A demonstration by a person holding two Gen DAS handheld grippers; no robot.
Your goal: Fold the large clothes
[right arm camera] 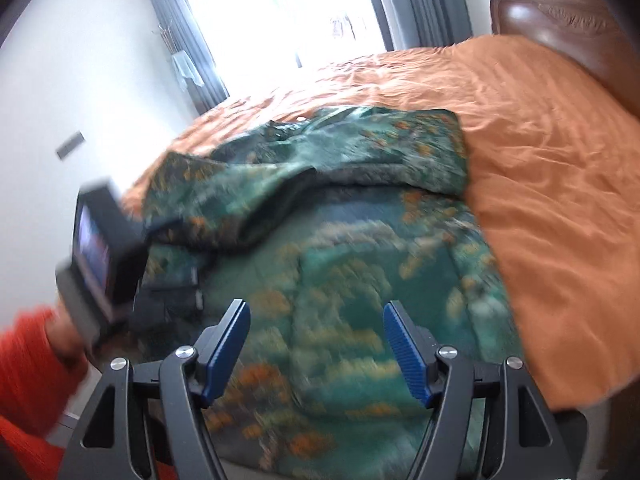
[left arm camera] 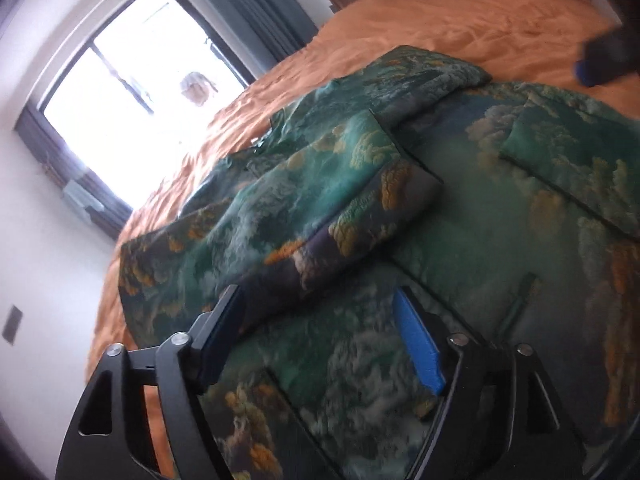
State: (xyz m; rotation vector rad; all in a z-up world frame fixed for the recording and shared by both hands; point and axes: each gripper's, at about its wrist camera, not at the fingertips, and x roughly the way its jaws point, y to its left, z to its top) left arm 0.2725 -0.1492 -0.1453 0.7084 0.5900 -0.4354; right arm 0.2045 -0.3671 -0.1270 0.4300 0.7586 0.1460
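A large green garment (left arm camera: 480, 216) printed with orange and gold clouds lies spread on the bed. One sleeve (left arm camera: 320, 204) is folded across its body. My left gripper (left arm camera: 316, 300) hovers open just over the near part of the cloth, and its blue pads grip nothing. In the right wrist view the same garment (right arm camera: 360, 232) fills the middle, bunched at its far end. My right gripper (right arm camera: 315, 309) stands open above it and holds nothing. The left gripper's body (right arm camera: 104, 252) shows at the left, carried by a hand in a red sleeve (right arm camera: 28, 364).
The orange bedspread (right arm camera: 560, 168) covers the bed and extends beyond the garment to the right and far side. A brown leather headboard (right arm camera: 560, 20) stands at the far right. A bright window (right arm camera: 280, 8) with grey curtains and a white wall lie behind the bed.
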